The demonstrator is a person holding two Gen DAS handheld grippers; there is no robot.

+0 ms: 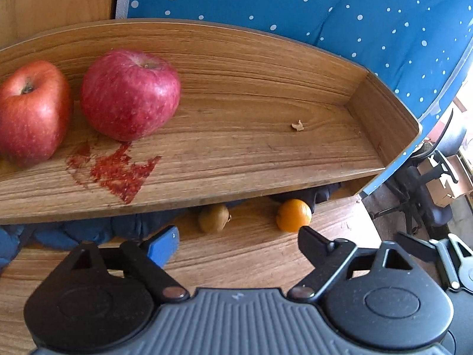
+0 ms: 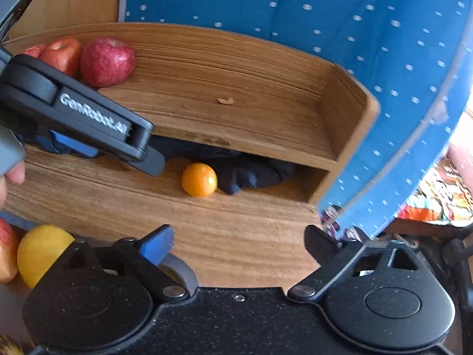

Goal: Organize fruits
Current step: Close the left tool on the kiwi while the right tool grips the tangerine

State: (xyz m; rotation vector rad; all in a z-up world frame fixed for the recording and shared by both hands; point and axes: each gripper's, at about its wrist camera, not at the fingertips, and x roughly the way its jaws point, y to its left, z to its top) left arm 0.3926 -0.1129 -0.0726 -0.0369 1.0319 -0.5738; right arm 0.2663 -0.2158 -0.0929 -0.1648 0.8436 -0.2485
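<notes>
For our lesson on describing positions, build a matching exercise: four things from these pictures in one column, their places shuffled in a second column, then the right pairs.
Things
1. red apples
2. orange
3. kiwi
4. yellow fruit

Places
A. lower shelf, beside dark cloth
B. outside the shelf, in front of it
C. upper shelf, left end
D. lower shelf, left of the orange

Pairs: 1-C, 2-A, 3-D, 4-B

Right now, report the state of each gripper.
Left gripper: open, holding nothing.
Right gripper: open, holding nothing.
</notes>
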